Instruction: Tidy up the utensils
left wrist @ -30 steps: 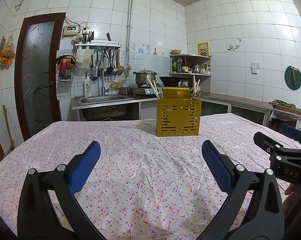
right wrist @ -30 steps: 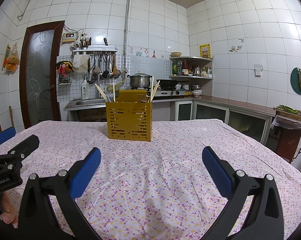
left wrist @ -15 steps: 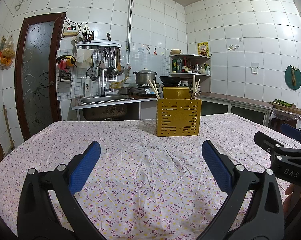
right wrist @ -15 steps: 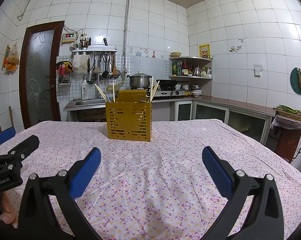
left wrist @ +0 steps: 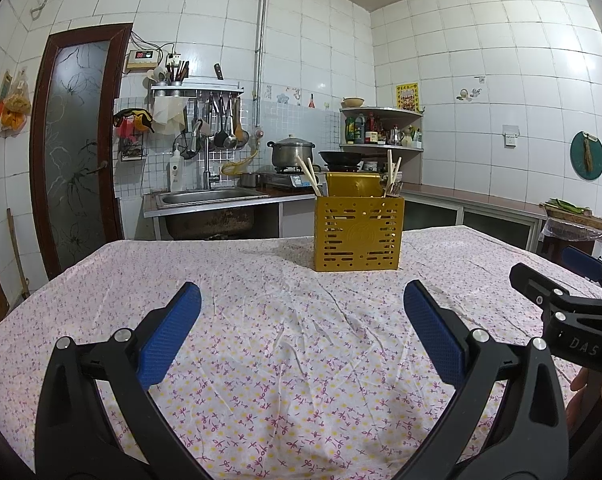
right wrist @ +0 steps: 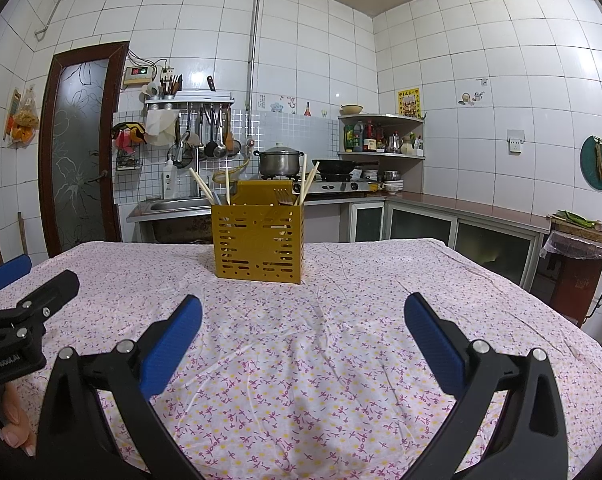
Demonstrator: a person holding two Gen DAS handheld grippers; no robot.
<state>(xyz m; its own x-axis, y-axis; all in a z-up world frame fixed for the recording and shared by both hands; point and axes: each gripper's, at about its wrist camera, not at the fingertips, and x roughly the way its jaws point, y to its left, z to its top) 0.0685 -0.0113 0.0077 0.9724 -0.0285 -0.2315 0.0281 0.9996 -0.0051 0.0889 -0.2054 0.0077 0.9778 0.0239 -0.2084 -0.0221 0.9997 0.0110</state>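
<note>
Utensils: chopsticks (right wrist: 200,186) and fork (right wrist: 284,197) already upright in yellow holder (right wrist: 257,240); cloth bare, seemingly finished; left gripper (left wrist: 301,336), right gripper (right wrist: 301,334) spread wide, empty

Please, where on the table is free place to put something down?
The tablecloth is bare between the yellow holder and both open grippers, and also on each side of the holder. Only the holder itself is crowded, with chopsticks inside.

Yellow slotted utensil holder (left wrist: 359,236) standing upright on the floral-clothed worktop (left wrist: 261,320). Pale chopsticks (right wrist: 200,186) leaning out at both ends; a fork (right wrist: 284,197) showing its tines above the rim.
</note>
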